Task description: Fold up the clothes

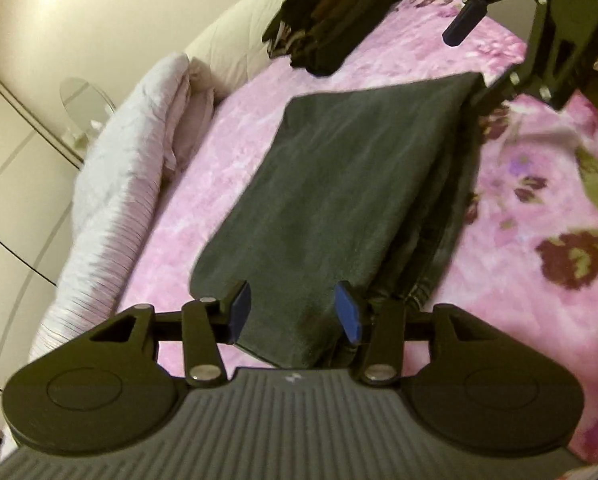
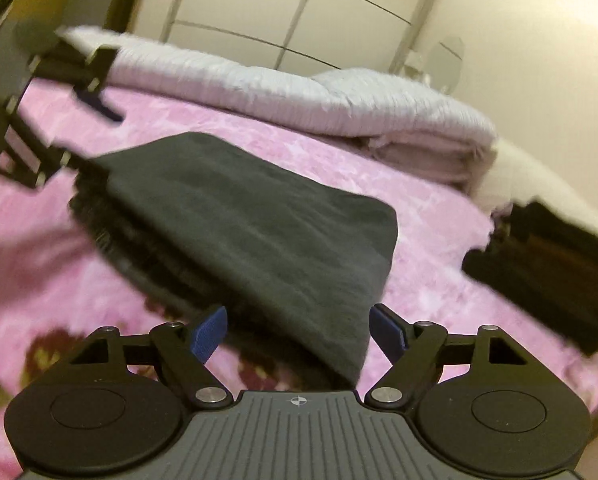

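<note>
To the left of the left gripper [image 1: 294, 312] a rolled, pale striped quilt [image 1: 115, 200] runs along the edge of the bed, with white cupboard doors [image 1: 7, 184] beyond it. Straight ahead of this gripper lies the folded dark grey garment [image 1: 339, 200], flat on the pink flowered bedspread [image 1: 539, 220]; its near end reaches in between the blue pads [image 1: 349, 312], which stand apart and do not press on the cloth, so the gripper is open and grips nothing. Farther ahead and a little left sits a stack of dark folded clothes [image 1: 335, 20]. At the far right corner of the garment the right gripper [image 1: 495, 32] shows, its jaws spread wide, one finger close to the garment's corner; the blur does not let me tell whether it touches. From the right gripper's [image 2: 299, 334] own camera, the other gripper sits at the upper left by the garment's far corner, the same garment [image 2: 239, 232] extends ahead and to the left with its near corner between the widely parted blue pads [image 2: 209, 334], untouched by them, and the dark stack [image 2: 547, 272] lies off to the right, well apart.
</note>
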A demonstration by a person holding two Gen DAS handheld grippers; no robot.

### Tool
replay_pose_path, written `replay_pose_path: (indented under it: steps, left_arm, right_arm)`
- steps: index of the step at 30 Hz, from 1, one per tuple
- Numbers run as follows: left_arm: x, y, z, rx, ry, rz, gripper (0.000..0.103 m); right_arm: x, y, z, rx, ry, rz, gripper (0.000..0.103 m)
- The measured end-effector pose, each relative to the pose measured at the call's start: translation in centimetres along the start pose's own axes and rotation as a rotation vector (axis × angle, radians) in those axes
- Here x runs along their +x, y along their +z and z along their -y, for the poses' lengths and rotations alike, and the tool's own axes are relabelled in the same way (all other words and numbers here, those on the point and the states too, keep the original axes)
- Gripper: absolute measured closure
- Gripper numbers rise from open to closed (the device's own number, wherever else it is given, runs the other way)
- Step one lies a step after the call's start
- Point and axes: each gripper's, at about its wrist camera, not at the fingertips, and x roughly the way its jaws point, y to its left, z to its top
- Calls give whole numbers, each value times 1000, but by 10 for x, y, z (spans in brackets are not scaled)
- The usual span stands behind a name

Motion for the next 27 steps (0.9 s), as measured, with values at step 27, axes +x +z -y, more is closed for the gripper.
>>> replay_pose_path:
  steps: [27]
  left_arm:
    - [-8, -33, 22, 201, -24, -5, 75]
  right_arm:
    - [10, -17, 57, 307, -137, -170, 25]
